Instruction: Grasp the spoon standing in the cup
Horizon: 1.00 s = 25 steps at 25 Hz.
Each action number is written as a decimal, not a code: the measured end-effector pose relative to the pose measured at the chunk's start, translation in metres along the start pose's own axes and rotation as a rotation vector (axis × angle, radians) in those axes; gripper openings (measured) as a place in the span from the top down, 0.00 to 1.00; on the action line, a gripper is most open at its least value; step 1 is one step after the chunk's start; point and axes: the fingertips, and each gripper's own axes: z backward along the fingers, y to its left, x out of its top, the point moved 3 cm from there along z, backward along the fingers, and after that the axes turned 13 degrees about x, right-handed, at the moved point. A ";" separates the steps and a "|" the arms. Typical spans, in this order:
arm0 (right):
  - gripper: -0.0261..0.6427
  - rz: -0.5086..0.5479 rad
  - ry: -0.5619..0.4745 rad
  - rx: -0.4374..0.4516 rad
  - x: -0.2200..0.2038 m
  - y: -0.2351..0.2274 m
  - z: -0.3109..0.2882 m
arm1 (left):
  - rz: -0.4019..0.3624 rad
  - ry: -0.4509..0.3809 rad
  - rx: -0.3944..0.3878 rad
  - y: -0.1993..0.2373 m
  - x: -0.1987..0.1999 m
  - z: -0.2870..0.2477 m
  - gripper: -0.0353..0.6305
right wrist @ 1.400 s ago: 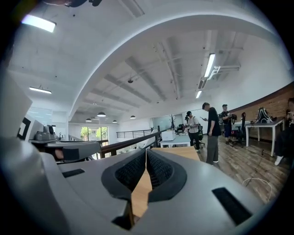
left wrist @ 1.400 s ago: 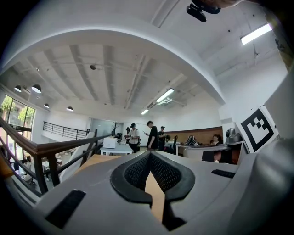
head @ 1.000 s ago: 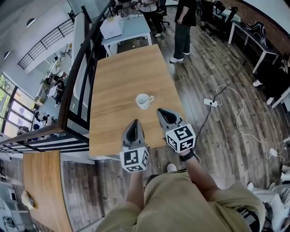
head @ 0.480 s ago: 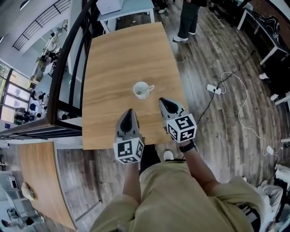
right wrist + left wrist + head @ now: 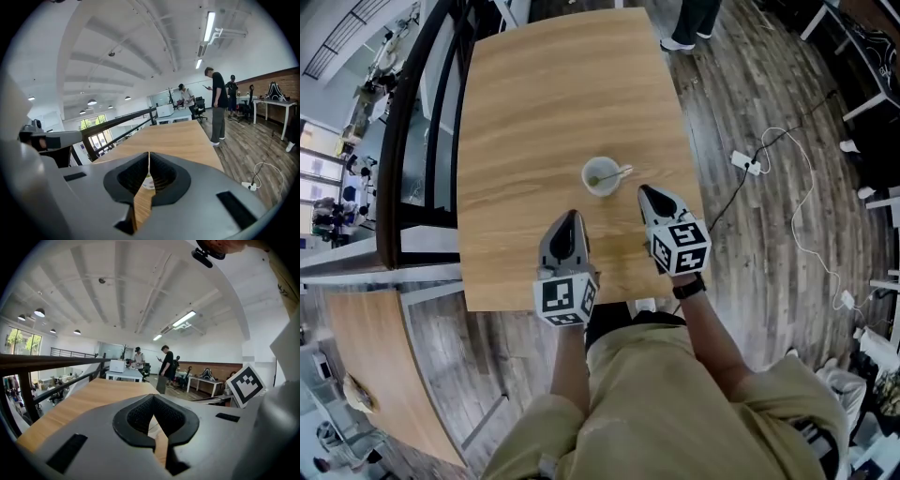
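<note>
A white cup (image 5: 601, 176) stands on the wooden table (image 5: 544, 94), with a spoon (image 5: 617, 172) leaning in it, handle out over the right rim. My right gripper (image 5: 648, 193) hovers just right of and nearer than the cup, jaws shut and empty. In the right gripper view the jaw tips (image 5: 149, 153) meet, and a bit of the cup (image 5: 149, 183) shows through the gap behind them. My left gripper (image 5: 569, 218) hangs nearer than the cup and to its left, also shut on nothing. Its tips (image 5: 153, 396) touch above the table (image 5: 93, 394).
A dark railing (image 5: 403, 141) runs along the table's left side. A power strip with a white cable (image 5: 748, 164) lies on the floor to the right. A person's legs (image 5: 694, 19) stand beyond the far end. A second wooden table (image 5: 384, 375) sits lower left.
The head view has tipped further down, so the table and cup sit higher in the picture and the spoon shows. Both grippers stay shut and keep about the same distance from the cup.
</note>
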 end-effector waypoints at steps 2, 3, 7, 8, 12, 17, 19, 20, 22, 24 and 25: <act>0.94 -0.020 0.028 -0.005 -0.008 -0.007 -0.018 | 0.007 0.025 -0.017 0.005 -0.011 -0.016 0.94; 0.94 -0.030 0.042 -0.005 -0.013 -0.011 -0.026 | 0.013 0.036 -0.024 0.007 -0.017 -0.025 0.94; 0.94 -0.092 0.083 0.007 -0.035 -0.019 -0.055 | 0.023 0.077 -0.055 0.011 -0.038 -0.053 0.94; 0.94 -0.112 0.087 0.009 -0.040 -0.019 -0.061 | 0.025 0.088 -0.062 0.011 -0.043 -0.059 0.94; 0.93 -0.198 0.080 0.003 -0.055 -0.024 -0.082 | 0.039 0.130 -0.085 0.016 -0.059 -0.073 0.94; 0.76 -0.332 0.068 -0.005 -0.075 -0.039 -0.102 | 0.070 0.176 -0.097 0.022 -0.077 -0.084 0.94; 0.75 -0.348 0.070 -0.023 -0.079 -0.045 -0.109 | 0.073 0.190 -0.097 0.026 -0.083 -0.088 0.94; 0.75 -0.352 0.065 -0.032 -0.080 -0.047 -0.113 | 0.074 0.197 -0.097 0.029 -0.084 -0.090 0.94; 0.75 -0.352 0.051 -0.054 -0.080 -0.049 -0.117 | 0.071 0.208 -0.100 0.033 -0.088 -0.093 0.94; 0.76 -0.350 0.040 -0.070 -0.081 -0.049 -0.120 | 0.069 0.213 -0.102 0.036 -0.089 -0.094 0.94; 0.78 -0.352 0.034 -0.073 -0.082 -0.049 -0.121 | 0.070 0.213 -0.103 0.037 -0.090 -0.094 0.94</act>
